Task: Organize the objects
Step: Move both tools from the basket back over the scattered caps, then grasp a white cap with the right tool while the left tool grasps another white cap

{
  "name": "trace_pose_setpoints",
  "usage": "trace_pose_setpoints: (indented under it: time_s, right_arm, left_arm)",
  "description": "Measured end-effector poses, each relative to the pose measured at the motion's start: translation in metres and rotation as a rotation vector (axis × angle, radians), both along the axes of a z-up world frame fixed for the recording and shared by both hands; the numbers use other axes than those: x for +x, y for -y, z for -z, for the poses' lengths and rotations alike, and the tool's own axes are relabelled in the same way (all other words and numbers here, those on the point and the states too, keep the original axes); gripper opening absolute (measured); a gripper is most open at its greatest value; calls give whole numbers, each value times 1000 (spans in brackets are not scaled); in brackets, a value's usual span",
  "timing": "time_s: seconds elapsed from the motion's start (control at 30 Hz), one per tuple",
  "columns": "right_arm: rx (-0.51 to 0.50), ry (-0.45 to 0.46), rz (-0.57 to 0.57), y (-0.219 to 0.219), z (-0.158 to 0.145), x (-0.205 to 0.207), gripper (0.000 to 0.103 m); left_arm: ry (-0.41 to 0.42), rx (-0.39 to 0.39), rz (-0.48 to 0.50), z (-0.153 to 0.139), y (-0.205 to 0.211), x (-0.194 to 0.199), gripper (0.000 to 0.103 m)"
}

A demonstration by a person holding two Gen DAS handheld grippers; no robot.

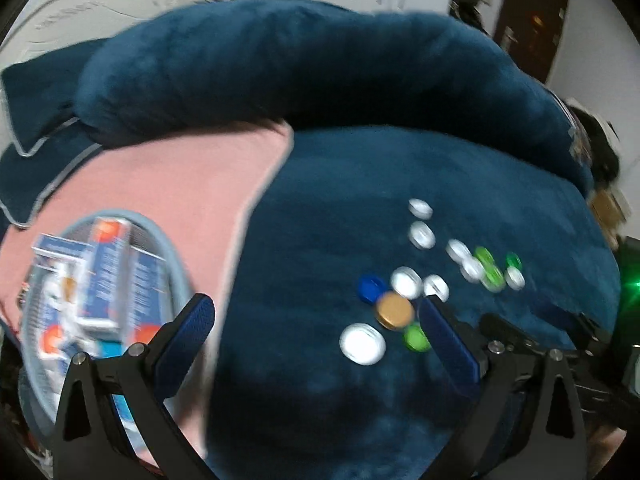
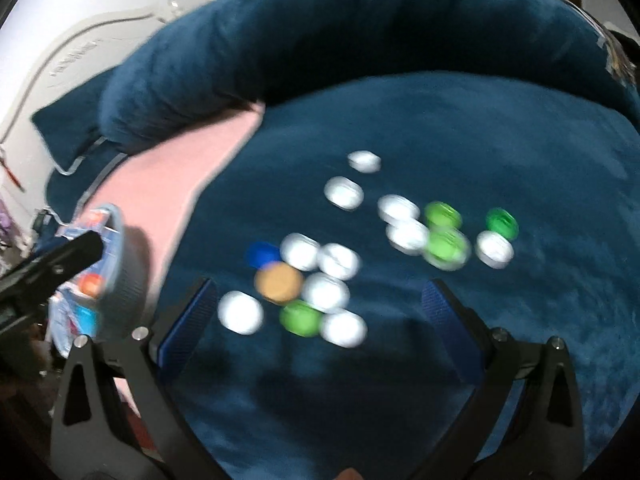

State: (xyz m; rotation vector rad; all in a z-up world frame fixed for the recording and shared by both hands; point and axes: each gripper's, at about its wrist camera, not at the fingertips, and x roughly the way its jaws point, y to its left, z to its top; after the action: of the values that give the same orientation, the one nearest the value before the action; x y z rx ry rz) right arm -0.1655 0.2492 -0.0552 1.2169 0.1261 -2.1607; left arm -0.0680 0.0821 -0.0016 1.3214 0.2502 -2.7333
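On blue blanket (image 2: 440,360), bottle caps (image 2: 324,264) (blurred)

We see a dark blue plush blanket (image 1: 400,180) covering a bed, rolled into a thick bolster (image 1: 280,64) at the back. A pink sheet (image 1: 180,184) shows at left. White headboard (image 1: 80,12) and white wall behind; brown door (image 1: 528,16) at right.
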Motion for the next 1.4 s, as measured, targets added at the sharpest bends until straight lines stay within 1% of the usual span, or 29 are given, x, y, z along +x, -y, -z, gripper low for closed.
trace_pose_setpoints:
  time_s: [0.07,0.2,0.27,0.37,0.4,0.43,0.47,0.5,0.53,0.57,0.6,0.63,0.73,0.83,0.93,1.0,1.03,1.07,1.17,1.4]
  right_arm:
    - [45,1,9,-11,15,-3,103]
    - [131,-10,-22,-22,48,1,103]
    - [146,-28,-45,-19,57,4,102]
    - [163,-69,-91,-6,62,6,101]
    - [166,-84,-119,1,63,7,98]
    - [168,-91,-135,2,65,7,91]
    - [177,-92,-153,7,68,6,88]
    - [191,-81,-169,12,72,4,78]
    - [206,-64,-182,17,76,2,63]
    - [213,-54,-191,18,81,3,55]
    - [214,-55,-198,18,82,2,40]
    - [204,-61,-204,15,82,1,31]
    - [160,-41,-193,3,76,-1,31]
    - [121,-3,-108,-17,72,-5,31]
    - [112,27,-47,-33,75,-4,31]
    - [122,28,-49,-36,76,-1,32]
    - [126,25,-52,-35,75,0,32]
    - [129,21,-54,-37,75,2,32]
    - [127,18,-56,-39,75,4,32]
    - [110,8,-51,-33,70,7,32]
  left_arm:
    - [26,24,17,14,-7,0,102]
    - [81,65,34,40,-14,-2,102]
    - [87,57,40,48,-17,-3,102]
    - [115,37,53,62,-19,-4,102]
    - [126,32,54,67,-19,-3,102]
    - [136,30,54,71,-18,-4,102]
    - [146,30,53,77,-17,-4,102]
    - [150,32,51,80,-17,-4,102]
    - [156,36,49,84,-16,-4,102]
    - [161,41,49,88,-16,-4,102]
    - [164,49,52,92,-16,-4,102]
    - [163,51,57,94,-16,-4,102]
    - [157,61,77,97,-20,-6,100]
    - [141,65,113,98,-28,-9,95]
    - [130,65,131,102,-34,-16,86]
    - [135,78,118,109,-35,-23,76]
    - [143,88,117,113,-35,-25,57]
    - [156,95,110,119,-35,-27,41]
    - [149,102,98,120,-34,-24,41]
    - [133,103,98,102,-27,-5,41]
